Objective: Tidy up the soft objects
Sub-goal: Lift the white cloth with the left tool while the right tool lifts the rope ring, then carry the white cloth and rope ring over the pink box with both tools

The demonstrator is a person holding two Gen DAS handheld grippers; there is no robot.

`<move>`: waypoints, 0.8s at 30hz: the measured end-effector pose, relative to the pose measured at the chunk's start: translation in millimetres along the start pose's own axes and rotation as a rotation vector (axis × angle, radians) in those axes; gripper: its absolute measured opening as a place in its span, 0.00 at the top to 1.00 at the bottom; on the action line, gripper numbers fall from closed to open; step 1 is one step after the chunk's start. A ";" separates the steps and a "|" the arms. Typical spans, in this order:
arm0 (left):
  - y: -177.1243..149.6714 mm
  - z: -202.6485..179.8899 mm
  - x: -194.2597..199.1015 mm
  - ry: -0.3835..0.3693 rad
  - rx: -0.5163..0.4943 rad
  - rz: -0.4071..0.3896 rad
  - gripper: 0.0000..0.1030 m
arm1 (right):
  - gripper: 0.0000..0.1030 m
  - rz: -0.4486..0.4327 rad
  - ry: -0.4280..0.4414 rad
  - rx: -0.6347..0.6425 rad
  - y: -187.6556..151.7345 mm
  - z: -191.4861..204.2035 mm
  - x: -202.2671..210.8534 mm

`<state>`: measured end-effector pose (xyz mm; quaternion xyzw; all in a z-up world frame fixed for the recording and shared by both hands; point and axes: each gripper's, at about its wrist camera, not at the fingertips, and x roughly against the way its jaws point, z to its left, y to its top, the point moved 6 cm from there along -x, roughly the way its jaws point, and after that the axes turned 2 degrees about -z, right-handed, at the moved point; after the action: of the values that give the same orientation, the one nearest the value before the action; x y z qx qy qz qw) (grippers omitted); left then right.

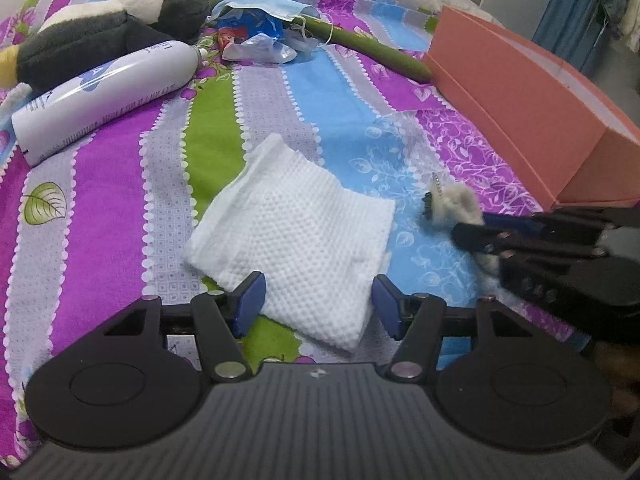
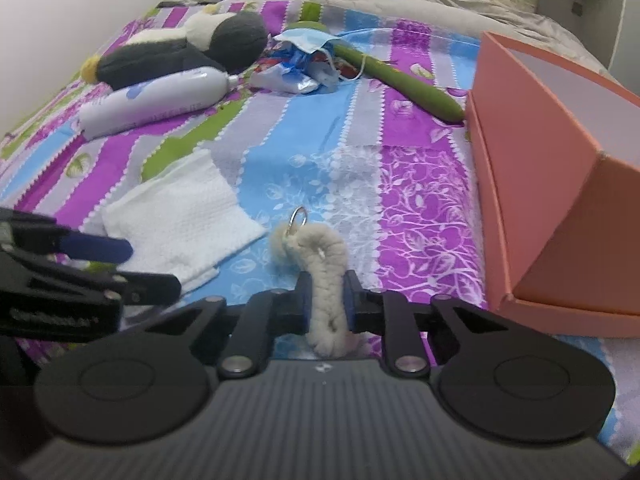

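Observation:
A folded white cloth (image 1: 296, 232) lies on the striped bedspread; it also shows in the right wrist view (image 2: 184, 216). My left gripper (image 1: 318, 304) is open, its blue pads on either side of the cloth's near edge. My right gripper (image 2: 325, 300) is shut on a fluffy cream keychain (image 2: 320, 264) with a metal ring, held just above the bed. In the left wrist view the right gripper (image 1: 476, 232) comes in from the right with the keychain (image 1: 456, 200). A salmon open box (image 2: 560, 184) stands to the right.
At the far side lie a grey-and-white plush penguin (image 1: 120, 20), a white spray bottle (image 1: 104, 96), a blue face mask (image 1: 264, 8) over crumpled plastic wrappers, and a long green plush stick (image 1: 372, 52). The salmon box also shows in the left wrist view (image 1: 532, 120).

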<state>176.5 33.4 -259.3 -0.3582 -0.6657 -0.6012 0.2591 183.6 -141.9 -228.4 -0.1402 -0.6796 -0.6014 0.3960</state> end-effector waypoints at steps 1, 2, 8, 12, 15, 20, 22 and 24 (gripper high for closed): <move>0.1 0.2 -0.6 0.010 -0.003 0.000 0.45 | 0.81 0.003 -0.002 -0.009 -0.7 -1.4 0.9; 0.2 1.0 -1.1 0.024 -0.006 -0.002 0.50 | 0.81 0.008 -0.003 -0.018 -1.9 -2.7 1.0; 3.7 13.4 1.3 0.052 0.051 -0.011 0.88 | 0.81 0.014 0.002 -0.041 -1.2 -4.1 6.6; 8.2 18.7 10.8 0.050 0.109 -0.024 0.91 | 0.81 -0.003 0.002 -0.049 7.7 -4.8 17.6; 12.7 17.2 22.1 0.054 0.131 -0.040 0.91 | 0.81 -0.022 0.004 -0.054 17.4 -4.9 29.7; 22.5 11.9 41.5 0.036 0.164 -0.080 0.91 | 0.81 -0.056 0.009 -0.063 32.4 -6.8 51.6; 27.2 10.4 49.6 0.028 0.182 -0.093 0.91 | 0.81 -0.068 0.012 -0.065 38.1 -7.9 59.6; 32.3 8.0 58.1 0.019 0.191 -0.105 0.91 | 0.81 -0.084 0.015 -0.070 43.6 -9.3 69.1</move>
<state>167.2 51.6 -195.5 -0.2910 -0.7353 -0.5510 0.2665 171.4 -159.9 -149.2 -0.1207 -0.6606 -0.6418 0.3703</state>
